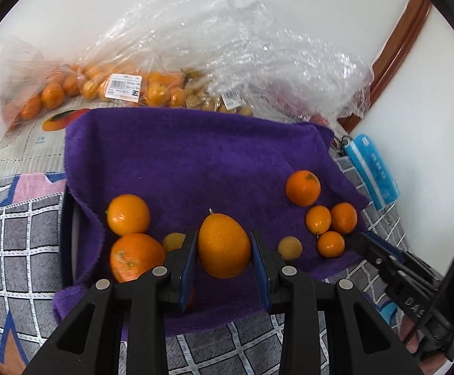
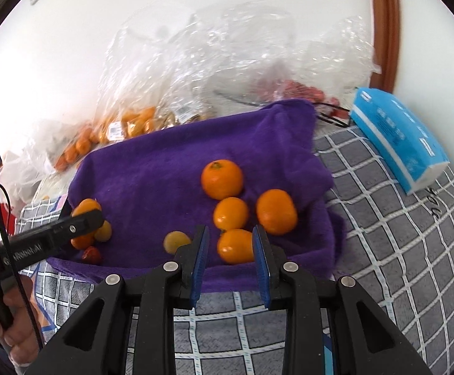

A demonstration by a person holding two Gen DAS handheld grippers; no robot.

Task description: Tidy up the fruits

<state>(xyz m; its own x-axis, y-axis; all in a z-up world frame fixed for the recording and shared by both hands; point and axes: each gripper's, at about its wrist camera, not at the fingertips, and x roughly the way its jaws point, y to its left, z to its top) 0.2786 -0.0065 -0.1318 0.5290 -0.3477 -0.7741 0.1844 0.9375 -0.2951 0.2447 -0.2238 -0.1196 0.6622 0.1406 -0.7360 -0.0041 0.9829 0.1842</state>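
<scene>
Between my left hand-held gripper's (image 1: pixel 223 247) blue pads sits a large orange fruit (image 1: pixel 223 245), clamped and raised over the purple towel (image 1: pixel 180 156). To its left lie two oranges (image 1: pixel 128 214) and a small yellow fruit (image 1: pixel 173 241); to its right, another yellow fruit (image 1: pixel 290 247), then a cluster of four small oranges (image 1: pixel 318 218). My right hand-held gripper (image 2: pixel 230 247) stands narrow around one of those, a small orange (image 2: pixel 234 246); whether its pads press it I cannot tell. A blue tissue pack (image 2: pixel 398 137) lies far right.
</scene>
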